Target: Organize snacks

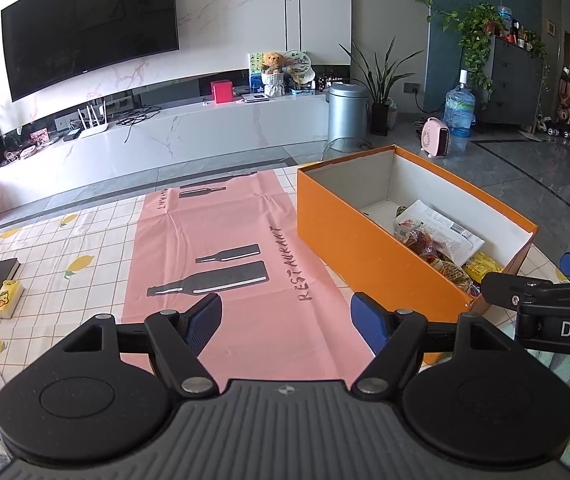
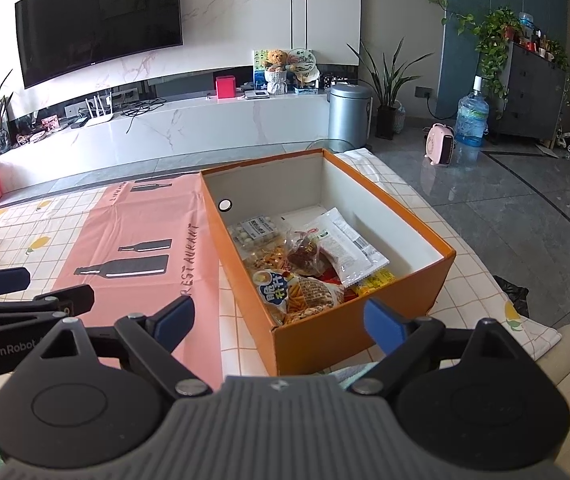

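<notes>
Meanwhile, both of my claws hang released and empty over the table, jaws spread wide with nothing between them. My right gripper (image 2: 279, 322) sits just short of the near end wall of the orange box (image 2: 327, 330), which serves as the landmark: the box's long axis runs away from me toward the white TV console (image 2: 205, 120), and my jaws straddle its near end. The snack packets (image 2: 305, 264) lie heaped inside the box, crowded against that near end, a white pouch (image 2: 345, 248) on top and a bag of orange sticks (image 2: 309, 296) closest to me; the box's far end is bare. My left gripper (image 1: 285, 322) hovers to the left of the box over the pink mat (image 1: 237, 248), which carries no snacks. By my reading, the right claw is the nearer one, and any reach for the packets goes forward and down over the near wall.
</notes>
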